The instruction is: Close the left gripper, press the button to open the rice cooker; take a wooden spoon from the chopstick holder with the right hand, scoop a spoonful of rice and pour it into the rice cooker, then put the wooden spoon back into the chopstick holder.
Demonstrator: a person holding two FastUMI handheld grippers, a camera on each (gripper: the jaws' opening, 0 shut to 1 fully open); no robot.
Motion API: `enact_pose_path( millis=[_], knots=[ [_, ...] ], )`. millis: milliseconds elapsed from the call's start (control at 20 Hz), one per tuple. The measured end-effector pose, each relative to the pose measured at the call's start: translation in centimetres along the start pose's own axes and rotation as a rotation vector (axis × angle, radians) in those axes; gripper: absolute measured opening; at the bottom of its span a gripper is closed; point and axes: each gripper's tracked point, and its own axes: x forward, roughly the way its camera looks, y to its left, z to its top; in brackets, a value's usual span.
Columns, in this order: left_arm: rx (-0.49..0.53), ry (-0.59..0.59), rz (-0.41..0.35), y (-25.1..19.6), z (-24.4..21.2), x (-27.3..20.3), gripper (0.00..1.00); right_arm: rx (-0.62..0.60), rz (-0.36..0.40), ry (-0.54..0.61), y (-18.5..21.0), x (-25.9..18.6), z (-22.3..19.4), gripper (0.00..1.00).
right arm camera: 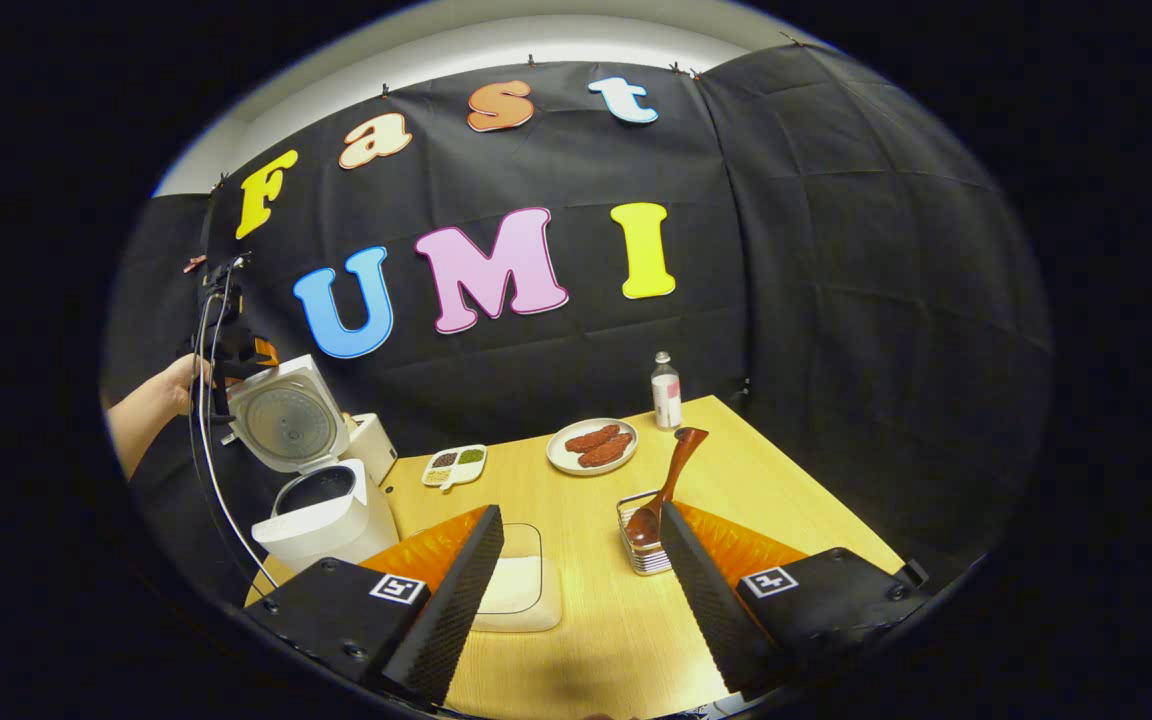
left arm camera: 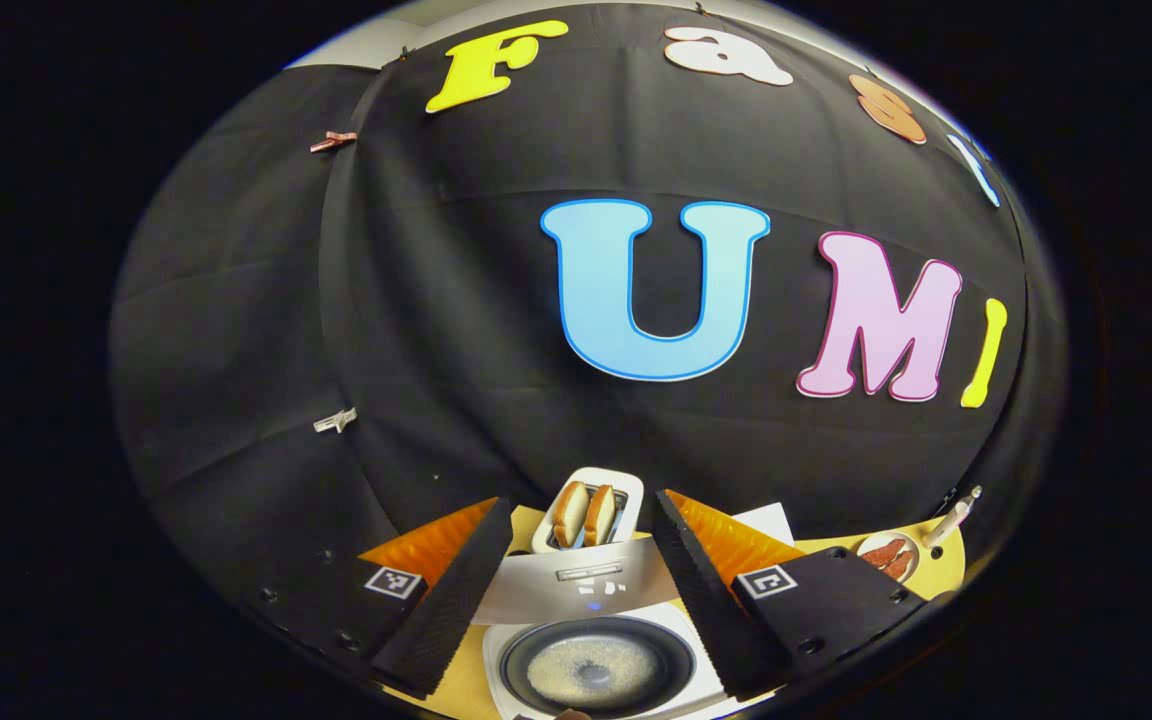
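I am holding my right hand-held gripper (right arm camera: 581, 590) wide open and empty just short of the wooden spoon (right arm camera: 666, 485), standing ahead in the chopstick holder (right arm camera: 641, 555), because the rice cooker (right arm camera: 321, 505) off to my left is already gaping open.

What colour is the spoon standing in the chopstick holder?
Reddish-brown wood; the wooden spoon shows best in the right gripper view, leaning in the chopstick holder.

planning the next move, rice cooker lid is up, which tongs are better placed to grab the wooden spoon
Right. The right tongs are open, with the wooden spoon standing in the chopstick holder just ahead of their fingers. The left tongs hang open over the rice cooker.
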Motion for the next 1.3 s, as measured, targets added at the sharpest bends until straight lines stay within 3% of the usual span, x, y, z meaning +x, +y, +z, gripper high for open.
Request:
enact_pose_path(
  millis=[200,350,450,650,1000,1300],
  knots=[
    [-0.014,0.054,0.007,-1.2,-3.4,-2.9,0.99,-0.002,0.058,0.015,-0.5,1.0,-0.1,0.98],
    [-0.070,0.167,-0.017,-3.2,-9.3,-4.3,0.99,0.007,0.079,0.016,-1.3,2.1,0.4,0.98],
    [-0.043,0.203,0.006,-3.8,-13.3,-4.9,0.98,0.020,0.093,0.015,-1.9,2.1,0.6,0.99],
    [0.011,0.217,0.044,-4.3,-18.5,-6.1,0.99,0.005,0.101,0.051,-2.9,2.7,-1.0,0.99],
    [-0.013,0.224,0.051,-4.4,-23.8,-6.3,1.00,-0.003,0.092,0.068,-4.0,2.7,-1.4,0.98],
    [0.013,0.141,0.049,-4.4,-25.3,-6.0,1.00,-0.010,0.088,0.090,-4.2,2.8,-2.2,0.99]
  ],
)
